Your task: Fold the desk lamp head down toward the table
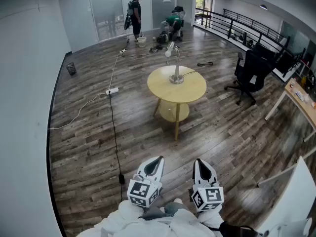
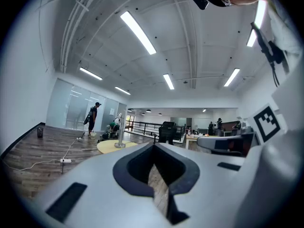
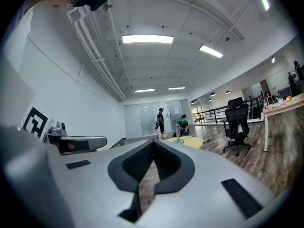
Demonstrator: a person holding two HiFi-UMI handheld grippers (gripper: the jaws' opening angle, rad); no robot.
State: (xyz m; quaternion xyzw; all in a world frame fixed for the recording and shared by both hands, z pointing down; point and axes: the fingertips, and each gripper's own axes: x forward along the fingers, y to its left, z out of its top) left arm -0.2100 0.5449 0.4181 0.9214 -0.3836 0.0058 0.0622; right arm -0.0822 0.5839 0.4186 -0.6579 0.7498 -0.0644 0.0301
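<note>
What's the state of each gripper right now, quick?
Left gripper: closed, jaws together, holding nothing.
Right gripper: closed, jaws together, holding nothing.

The desk lamp (image 1: 177, 77) stands far off on the round table (image 1: 190, 90), too small to show its joints or how its head is angled. In both gripper views it is only a tiny sliver. The table's lower shelf (image 1: 174, 112) is partly hidden under the top. A desk (image 1: 300, 95) is cut off by the right edge, and white sleeves (image 1: 148, 223) by the bottom edge. A distant crouching person (image 1: 172, 23) is too small to make out.
</note>
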